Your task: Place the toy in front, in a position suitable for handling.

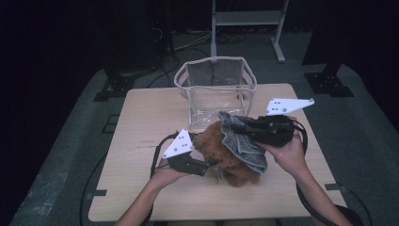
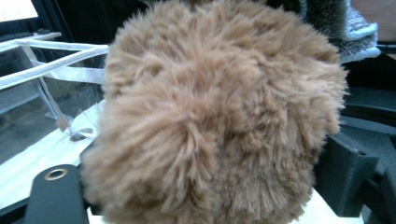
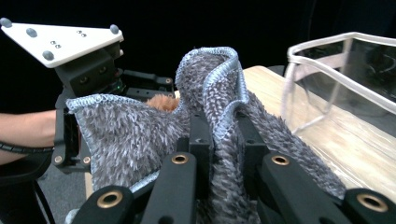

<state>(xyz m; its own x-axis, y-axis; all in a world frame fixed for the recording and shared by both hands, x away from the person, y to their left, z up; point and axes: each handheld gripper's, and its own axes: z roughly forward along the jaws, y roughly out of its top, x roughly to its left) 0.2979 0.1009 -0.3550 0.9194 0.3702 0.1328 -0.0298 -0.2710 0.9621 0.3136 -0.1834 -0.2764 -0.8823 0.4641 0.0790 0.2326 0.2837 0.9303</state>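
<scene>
While the right hand-held gripper (image 1: pixel 242 127) pinches the grey shaggy cloth (image 1: pixel 244 141) draped over the brown fluffy plush toy (image 1: pixel 226 157) on the counter (image 1: pixel 141 141), the left hand-held gripper (image 1: pixel 207 165), jaws parted around the toy, probably must clamp next.

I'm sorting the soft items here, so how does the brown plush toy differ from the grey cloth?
The brown plush toy is a bulky, rounded lump with long fluffy fur; the grey cloth is a thin sheet with short pile and a stitched light-blue edge. The toy rests on the table, while the cloth drapes over it, pinched in the right gripper. Both are soft and lie in front of the clear bin.
</scene>
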